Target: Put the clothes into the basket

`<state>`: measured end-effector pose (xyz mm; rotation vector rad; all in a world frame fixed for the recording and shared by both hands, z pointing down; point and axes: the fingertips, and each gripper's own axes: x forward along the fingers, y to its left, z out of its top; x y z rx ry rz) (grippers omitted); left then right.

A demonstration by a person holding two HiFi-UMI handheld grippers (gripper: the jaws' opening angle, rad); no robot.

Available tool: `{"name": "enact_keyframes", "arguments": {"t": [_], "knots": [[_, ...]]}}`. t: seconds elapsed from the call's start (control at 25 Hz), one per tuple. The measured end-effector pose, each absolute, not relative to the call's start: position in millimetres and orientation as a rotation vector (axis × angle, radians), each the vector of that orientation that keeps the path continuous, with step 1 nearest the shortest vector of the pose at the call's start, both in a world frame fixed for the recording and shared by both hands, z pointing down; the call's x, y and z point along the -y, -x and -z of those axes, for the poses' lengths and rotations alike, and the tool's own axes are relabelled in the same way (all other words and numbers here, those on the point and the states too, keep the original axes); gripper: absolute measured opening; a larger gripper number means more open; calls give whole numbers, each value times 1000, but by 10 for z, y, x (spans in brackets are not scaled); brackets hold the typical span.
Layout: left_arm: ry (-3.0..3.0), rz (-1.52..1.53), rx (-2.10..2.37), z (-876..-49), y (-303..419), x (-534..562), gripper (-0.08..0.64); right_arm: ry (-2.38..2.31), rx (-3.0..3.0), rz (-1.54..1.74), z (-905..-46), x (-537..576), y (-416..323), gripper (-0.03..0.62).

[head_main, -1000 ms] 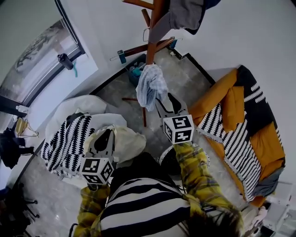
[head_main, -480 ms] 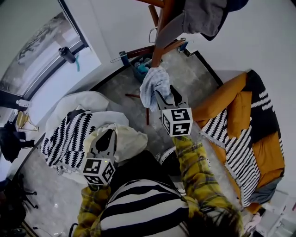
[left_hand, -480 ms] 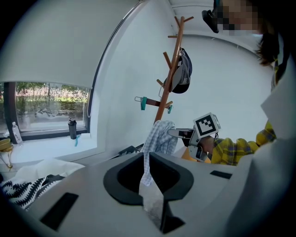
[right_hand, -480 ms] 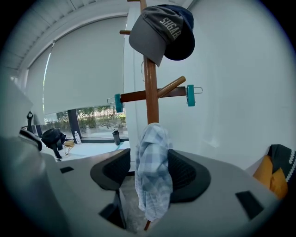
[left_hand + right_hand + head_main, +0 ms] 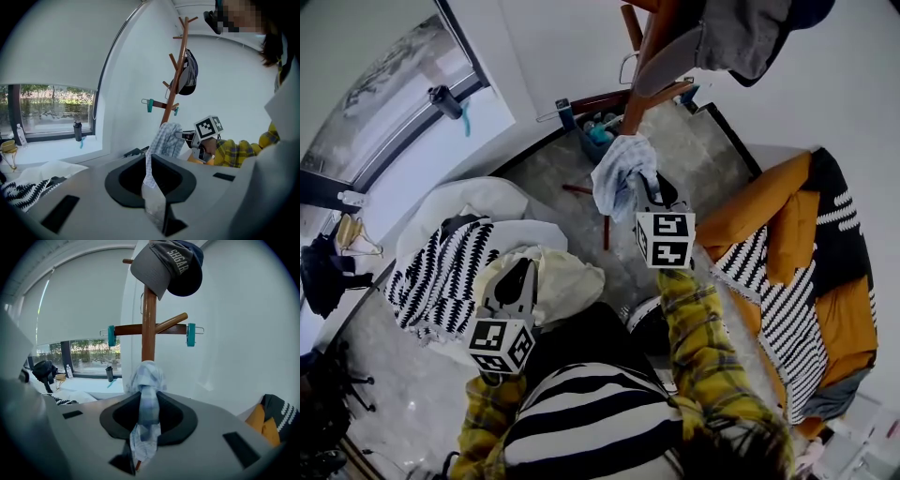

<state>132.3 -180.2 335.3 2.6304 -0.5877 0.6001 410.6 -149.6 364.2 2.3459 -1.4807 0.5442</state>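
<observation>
A pale blue checked cloth (image 5: 619, 169) hangs bunched in front of the wooden coat stand (image 5: 649, 66). My right gripper (image 5: 643, 190) is shut on it. In the right gripper view the cloth (image 5: 146, 380) runs down between the jaws, which have just been closing on it. My left gripper (image 5: 525, 270) is lower left, over a cream garment (image 5: 567, 281). Its jaws look closed, with nothing seen in them in the left gripper view (image 5: 149, 164). A round white-rimmed container (image 5: 630, 314), perhaps the basket, shows partly under my right arm.
A grey cap (image 5: 168, 263) hangs on top of the stand, with teal clips (image 5: 191, 334) on its arms. A black-and-white striped cloth (image 5: 441, 277) lies on a white heap at the left. An orange and striped sofa (image 5: 787, 253) fills the right. A bottle (image 5: 448, 98) stands on the sill.
My right gripper has shifted a little with the checked cloth still in it, keeping close to the coat stand. The left gripper has stayed over the cream garment.
</observation>
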Motion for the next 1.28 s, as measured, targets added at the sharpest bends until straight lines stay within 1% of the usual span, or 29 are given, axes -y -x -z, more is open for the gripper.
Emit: {"name": "enact_keyframes", "arguments": {"t": [0.04,0.2,0.8,1.28], "knots": [[-2630,-595,592,-3343,-1310,1811,48,-2347,1475,-550,-3635,1487,-4106,95],[-2640,-571,599,-3302,-1268,1836,48,-2375,1456,-549,-3577,1434,-4089,77],[-2680,-504,535,-3196,-1071,1699,48,-2514,1374,-416,-3031,995,-3852,71],[-2746,-442,400,-3003,-659,1373,48,-2608,1320,-306,-2472,323,-3210,71]]}}
